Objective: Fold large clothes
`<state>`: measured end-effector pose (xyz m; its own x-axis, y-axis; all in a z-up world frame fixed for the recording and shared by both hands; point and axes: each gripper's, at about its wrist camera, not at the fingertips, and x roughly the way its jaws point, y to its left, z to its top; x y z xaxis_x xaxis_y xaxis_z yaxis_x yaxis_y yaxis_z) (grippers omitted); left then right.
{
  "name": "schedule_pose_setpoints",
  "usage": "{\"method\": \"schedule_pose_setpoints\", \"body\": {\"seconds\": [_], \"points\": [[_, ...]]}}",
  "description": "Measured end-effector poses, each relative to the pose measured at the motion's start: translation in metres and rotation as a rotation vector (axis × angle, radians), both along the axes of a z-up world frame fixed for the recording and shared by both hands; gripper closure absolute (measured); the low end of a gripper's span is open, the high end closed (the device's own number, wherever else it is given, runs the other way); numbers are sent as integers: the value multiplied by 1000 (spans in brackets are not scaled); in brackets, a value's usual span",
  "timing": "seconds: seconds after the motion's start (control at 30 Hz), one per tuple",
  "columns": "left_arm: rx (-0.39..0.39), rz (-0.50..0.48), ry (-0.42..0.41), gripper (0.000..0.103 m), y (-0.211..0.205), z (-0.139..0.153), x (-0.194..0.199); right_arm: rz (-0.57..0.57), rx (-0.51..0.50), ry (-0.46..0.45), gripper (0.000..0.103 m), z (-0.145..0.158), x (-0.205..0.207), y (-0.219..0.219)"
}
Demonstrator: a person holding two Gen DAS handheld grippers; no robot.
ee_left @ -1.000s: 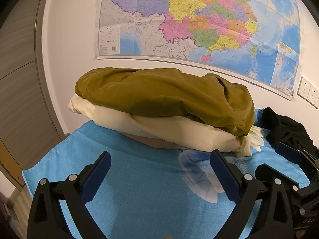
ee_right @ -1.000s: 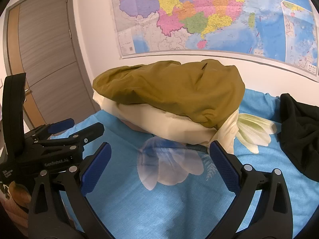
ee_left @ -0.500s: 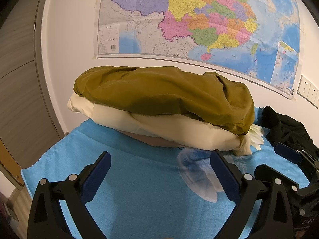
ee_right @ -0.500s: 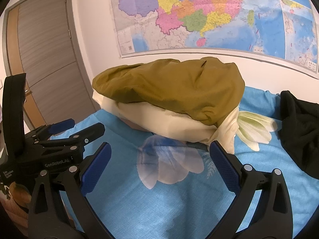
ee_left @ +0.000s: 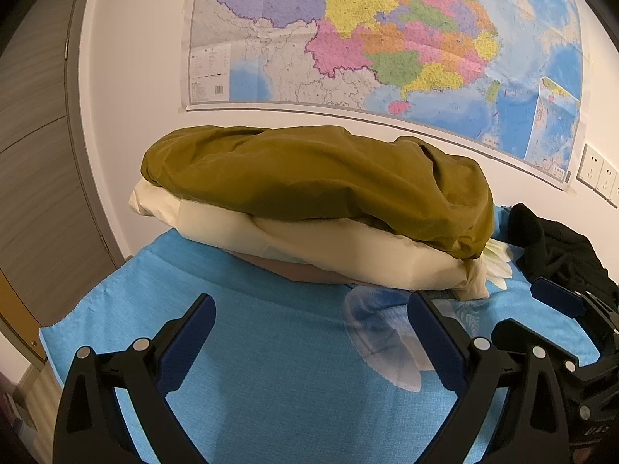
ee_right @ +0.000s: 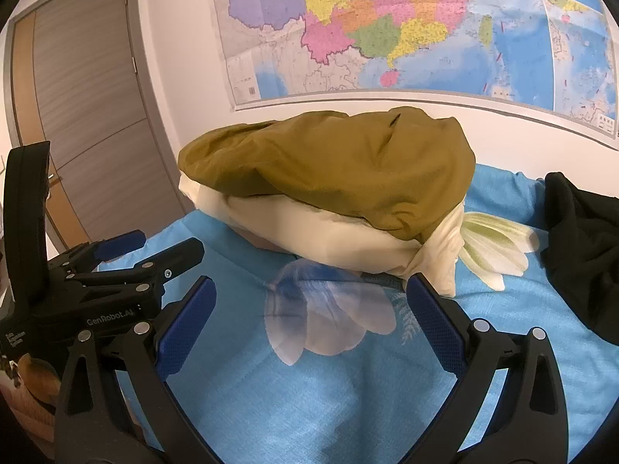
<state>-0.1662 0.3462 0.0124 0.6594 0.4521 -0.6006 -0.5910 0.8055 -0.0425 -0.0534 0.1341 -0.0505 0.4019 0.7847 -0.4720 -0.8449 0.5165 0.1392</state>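
Observation:
A folded olive-brown garment (ee_left: 317,189) (ee_right: 340,166) lies on top of a folded cream garment (ee_left: 348,247) (ee_right: 329,232), stacked on the blue flowered bed sheet (ee_left: 271,348) (ee_right: 348,386) near the wall. A crumpled black garment (ee_left: 557,247) (ee_right: 580,247) lies at the right. My left gripper (ee_left: 309,324) is open and empty, low over the sheet in front of the stack. My right gripper (ee_right: 309,309) is open and empty too, beside it on the right. The left gripper also shows at the left of the right wrist view (ee_right: 127,259).
A large coloured map (ee_left: 387,38) (ee_right: 406,27) hangs on the white wall behind the bed. A grey-brown door (ee_right: 85,108) stands at the left. Wall sockets (ee_left: 597,174) sit at the right. The bed's left edge (ee_left: 58,324) drops to the floor.
Both views have shifted slightly; the stack sits a little lower and nearer in frame. Both grippers stay open and empty.

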Motion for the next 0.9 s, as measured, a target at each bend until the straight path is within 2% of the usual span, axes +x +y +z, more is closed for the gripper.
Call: {"method": "schedule_pose_setpoints", "body": {"seconds": [0.9], "points": [[-7,2,10,7,1,-6,3,0,0,8,6,-2,3,3]]}}
